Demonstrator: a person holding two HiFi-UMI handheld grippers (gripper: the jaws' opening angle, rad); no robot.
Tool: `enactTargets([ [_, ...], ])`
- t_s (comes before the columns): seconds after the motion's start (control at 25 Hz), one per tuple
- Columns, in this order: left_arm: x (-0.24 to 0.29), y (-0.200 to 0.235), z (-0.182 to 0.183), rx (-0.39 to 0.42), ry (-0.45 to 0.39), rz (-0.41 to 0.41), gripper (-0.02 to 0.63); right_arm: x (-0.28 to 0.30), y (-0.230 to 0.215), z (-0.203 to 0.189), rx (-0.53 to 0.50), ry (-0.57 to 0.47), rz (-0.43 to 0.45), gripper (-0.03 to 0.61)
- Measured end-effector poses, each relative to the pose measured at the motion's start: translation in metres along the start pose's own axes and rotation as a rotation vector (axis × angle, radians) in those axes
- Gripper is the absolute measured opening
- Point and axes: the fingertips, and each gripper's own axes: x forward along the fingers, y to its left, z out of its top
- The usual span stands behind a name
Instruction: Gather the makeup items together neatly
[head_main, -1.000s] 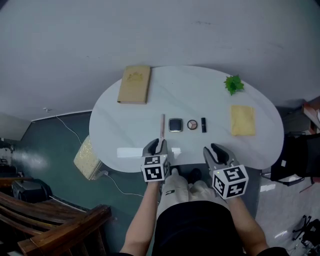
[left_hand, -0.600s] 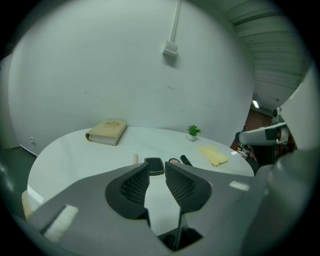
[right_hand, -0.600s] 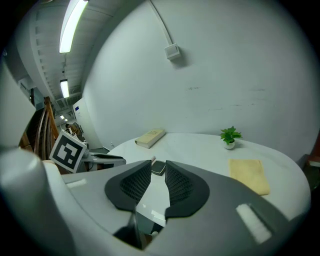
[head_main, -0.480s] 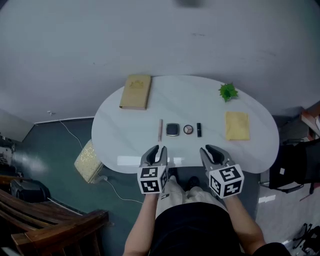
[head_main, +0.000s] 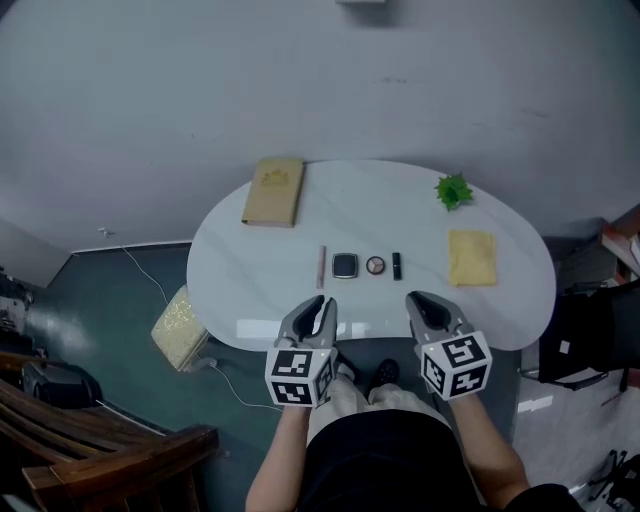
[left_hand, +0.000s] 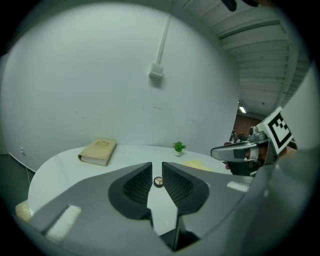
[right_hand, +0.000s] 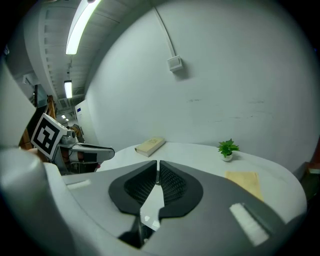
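At the middle of the white counter (head_main: 250, 270) a short row of makeup items is laid out: a slim pencil (head_main: 321, 267), a square compact (head_main: 345, 265), a round compact (head_main: 375, 265) and a dark tube (head_main: 397, 265). The four are set side by side, each near the next, with narrow gaps left between them.

The left claw (head_main: 318, 303) is held at the near edge of the counter, well apart from the row. Its jaws have just been closing. In the left gripper view a narrow gap is seen between them and nothing is gripped; only the round compact, far off on the counter, is framed in that gap.

The right claw (head_main: 420, 300) is held beside it at the same edge, likewise clear of the makeup. Its jaws have also just been closing, and in the right gripper view they are brought together at the tips, clenched on nothing.

A tan book (head_main: 272, 192) is seen lying at the far left of the counter. A small green plant (head_main: 453, 190) is placed at the far right, and a yellow cloth (head_main: 471, 257) is spread flat nearer, to the right of the dark tube and apart from it.
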Motion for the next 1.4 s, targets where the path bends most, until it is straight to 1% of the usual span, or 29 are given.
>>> enactTargets([
  [0.08, -0.004, -0.003, 0.008, 0.012, -0.016, -0.008, 0.039, -0.002, 0.003, 0.005, -0.010, -0.015, 0.014, 0.026],
  [0.32, -0.015, -0.004, 0.030, 0.038, -0.065, -0.026, 0.012, -0.007, 0.012, 0.021, -0.057, -0.052, 0.037, 0.018],
  [0.36, -0.016, -0.004, 0.034, 0.043, -0.072, -0.028, -0.002, -0.008, 0.014, 0.026, -0.063, -0.063, 0.042, 0.015],
  [0.52, -0.023, 0.000, 0.045, 0.051, -0.097, -0.027, -0.002, -0.009, 0.019, 0.042, -0.083, -0.105, 0.055, 0.011],
  [0.76, -0.027, 0.000, 0.051, 0.064, -0.115, -0.037, -0.003, -0.009, 0.026, 0.058, -0.125, -0.141, 0.068, 0.009],
  [1.04, -0.027, -0.005, 0.051, 0.074, -0.119, -0.042, -0.003, -0.013, 0.028, 0.061, -0.149, -0.163, 0.084, 0.009],
  [1.4, -0.021, -0.011, 0.053, 0.076, -0.118, -0.047, -0.002, -0.019, 0.016, 0.062, -0.165, -0.167, 0.068, 0.008],
])
